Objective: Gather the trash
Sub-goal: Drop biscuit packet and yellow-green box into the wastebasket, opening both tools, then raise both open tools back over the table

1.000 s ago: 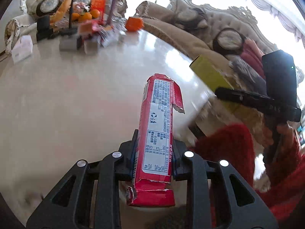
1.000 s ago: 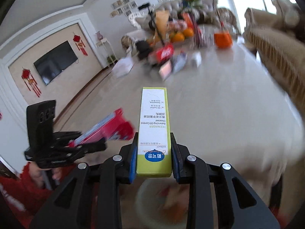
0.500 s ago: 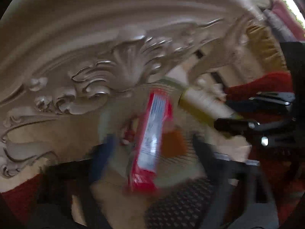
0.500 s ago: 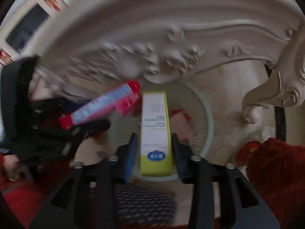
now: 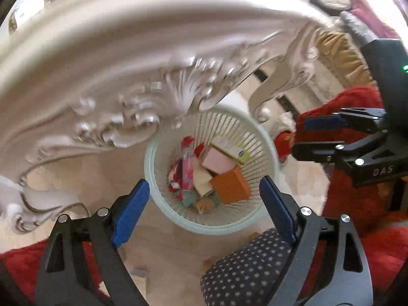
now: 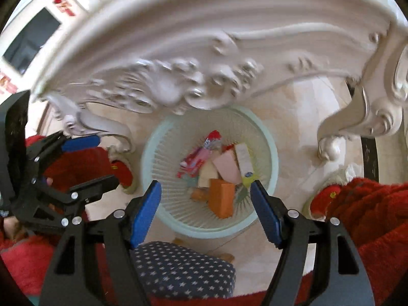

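The trash, including a red wrapper point(image 5: 187, 164), a yellow-green box point(image 6: 245, 164) and an orange box point(image 5: 230, 185), lies in the pale green basket point(image 5: 153, 153) on the floor below the carved worktop point(image 5: 153, 58) edge. Left tongs point(image 5: 204, 199) stand wide apart above the basket, empty. Right tongs point(image 6: 205, 204) are opening, nothing between them

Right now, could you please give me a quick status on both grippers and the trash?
Left gripper open, empty. Right gripper opening, nothing between jaws. Red wrapper and yellow-green box in the wastebasket. Carved table edge overhangs its rim.
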A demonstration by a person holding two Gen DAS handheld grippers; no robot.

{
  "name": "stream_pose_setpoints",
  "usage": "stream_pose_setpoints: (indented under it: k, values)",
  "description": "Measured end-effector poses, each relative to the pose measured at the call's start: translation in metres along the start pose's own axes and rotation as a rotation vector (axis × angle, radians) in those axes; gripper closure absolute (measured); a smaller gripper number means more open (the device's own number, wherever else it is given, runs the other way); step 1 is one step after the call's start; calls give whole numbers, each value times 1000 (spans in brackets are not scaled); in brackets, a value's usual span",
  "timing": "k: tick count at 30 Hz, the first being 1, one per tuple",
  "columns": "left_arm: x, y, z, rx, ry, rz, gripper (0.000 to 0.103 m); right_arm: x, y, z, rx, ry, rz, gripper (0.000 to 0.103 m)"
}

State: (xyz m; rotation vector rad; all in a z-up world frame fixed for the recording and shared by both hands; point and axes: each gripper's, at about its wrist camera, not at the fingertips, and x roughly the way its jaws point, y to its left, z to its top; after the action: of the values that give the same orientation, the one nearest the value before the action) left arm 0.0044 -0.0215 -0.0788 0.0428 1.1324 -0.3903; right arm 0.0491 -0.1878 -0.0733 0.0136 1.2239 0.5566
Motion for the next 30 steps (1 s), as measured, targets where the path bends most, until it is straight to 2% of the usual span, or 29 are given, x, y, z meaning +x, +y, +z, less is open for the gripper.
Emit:
stream_pose_setpoints:
  k: [2,5,6,10,12,15,18,20,22,26,30]
  values:
    - [-27,0,9,9,-37,-27,17,-21,9,6,-27,-48,41,34]
    - [-75,-2,29,41,-124,-43,17,-61,21,24,-60,-173,95,34]
    - [-87,-1,35,51,-154,-36,17,-78,24,35,-72,-238,97,34]
    - [-132,26,82,48,-287,107,17,-109,33,78,-108,-416,53,25]
    - [-140,51,112,-2,-323,201,17,-112,41,109,-143,-484,-12,25]
    - [-140,104,169,-147,-340,268,17,-100,55,164,-185,-559,-101,22]
    - [-129,152,233,-228,-362,297,17,-68,65,228,-217,-549,-151,22]
    - [-112,179,270,-285,-338,305,17,-44,71,266,-230,-514,-168,22]
    - [-91,203,303,-330,-305,279,17,-11,75,304,-238,-453,-194,22]
    - [-51,225,339,-287,-240,311,17,27,79,353,-263,-375,-246,22]
    - [-36,241,360,-227,-245,283,17,50,78,380,-247,-354,-264,22]
